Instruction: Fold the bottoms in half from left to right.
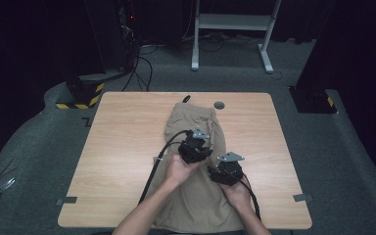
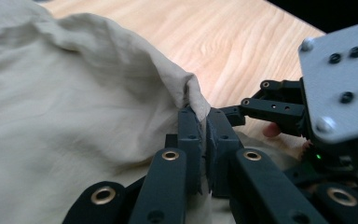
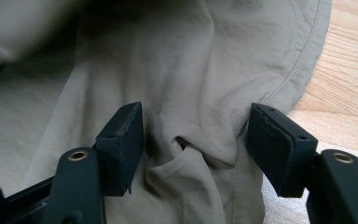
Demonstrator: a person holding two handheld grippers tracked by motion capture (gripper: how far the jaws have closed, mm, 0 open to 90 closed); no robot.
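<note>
Partly hidden: khaki garment (image 1: 196, 196) under hands.

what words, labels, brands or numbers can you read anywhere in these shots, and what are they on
None can be read.
The beige garment shows no tag or print.
The grey plate on the right claw carries only screws.
The black and yellow stripes on the base beside the table are a hazard pattern, not text.
</note>
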